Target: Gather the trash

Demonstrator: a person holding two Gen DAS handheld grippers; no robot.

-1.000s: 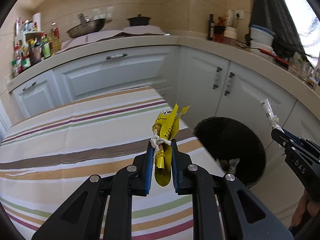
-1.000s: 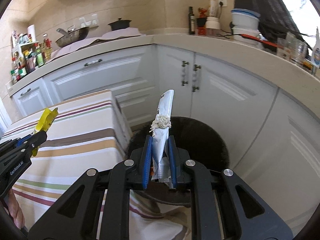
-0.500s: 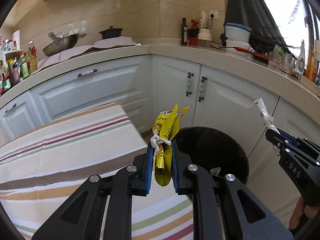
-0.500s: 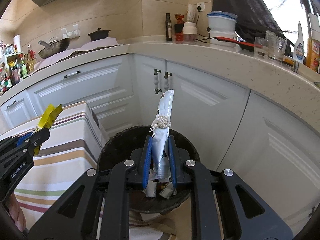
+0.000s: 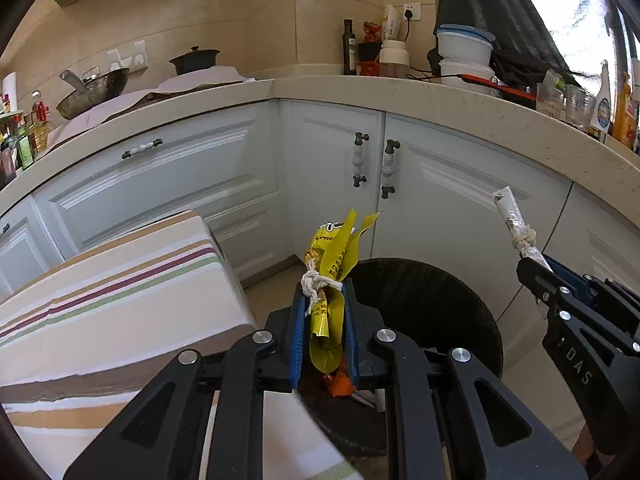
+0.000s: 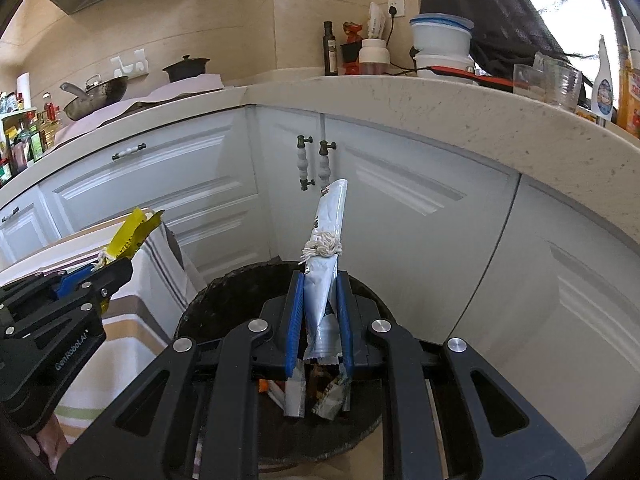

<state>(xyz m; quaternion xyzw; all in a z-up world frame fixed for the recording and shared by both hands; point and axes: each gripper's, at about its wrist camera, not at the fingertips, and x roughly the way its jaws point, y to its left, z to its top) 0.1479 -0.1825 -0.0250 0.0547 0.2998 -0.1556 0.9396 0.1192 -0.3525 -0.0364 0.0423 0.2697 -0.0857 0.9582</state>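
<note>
Left wrist view: a yellow wrapper [image 5: 330, 280], tied with white string, stands pinched between the jaws of the left gripper [image 5: 323, 320], its torn top rising past their tips. Beyond and below those jaws sits a black bin [image 5: 432, 308]; a striped cloth [image 5: 112, 292] lies to their left. Right wrist view: the right gripper [image 6: 320, 314] pinches a white wrapper [image 6: 326, 256], also string-tied, directly above the bin, where other scraps [image 6: 312, 396] lie.
</note>
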